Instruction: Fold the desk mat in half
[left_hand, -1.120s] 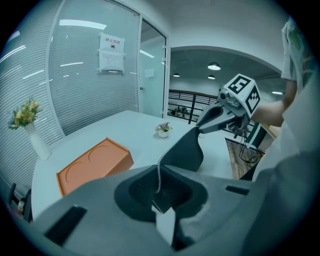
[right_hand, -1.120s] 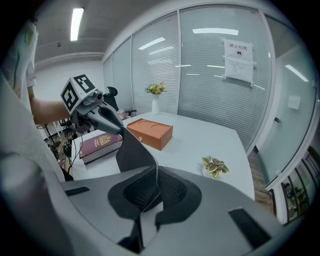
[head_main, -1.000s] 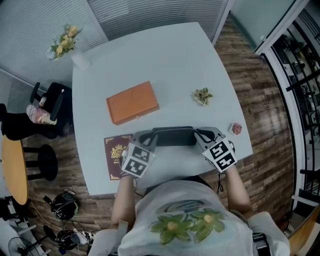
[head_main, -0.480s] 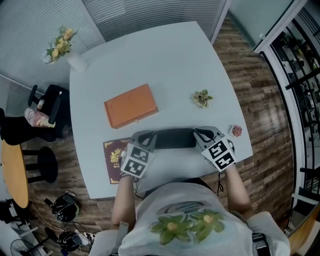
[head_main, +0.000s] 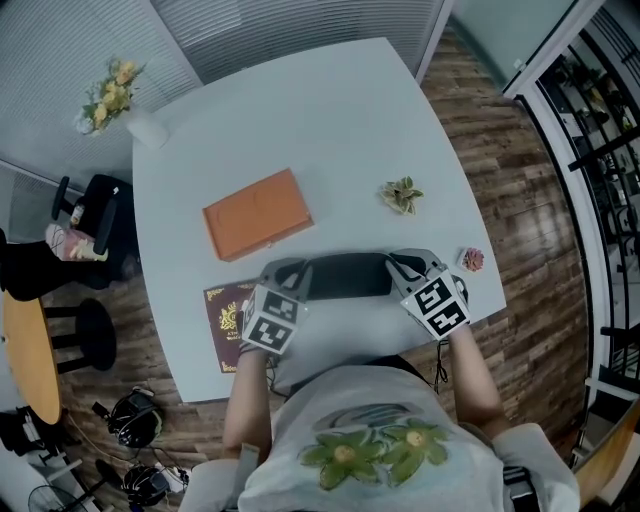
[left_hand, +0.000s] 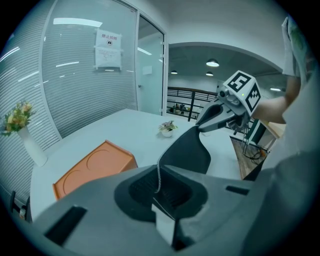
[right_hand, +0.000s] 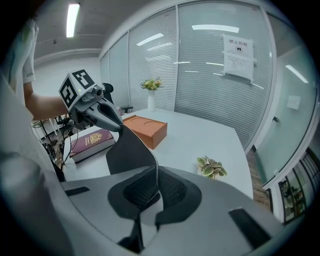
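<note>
– Head view: where is the dark grey soft desk mat (head_main: 347, 275)?
– It hangs between the two pairs of jaws, over the white table (head_main: 330, 120). The left gripper (head_main: 298, 277) has its jaws pinched on one end. The right gripper (head_main: 400, 268) pinches the other end.
– Is it heavy?
– I think it's light and floppy, because it sags. Corners are best to hold. An orange flat box (head_main: 257, 213) sits past the left jaws.
</note>
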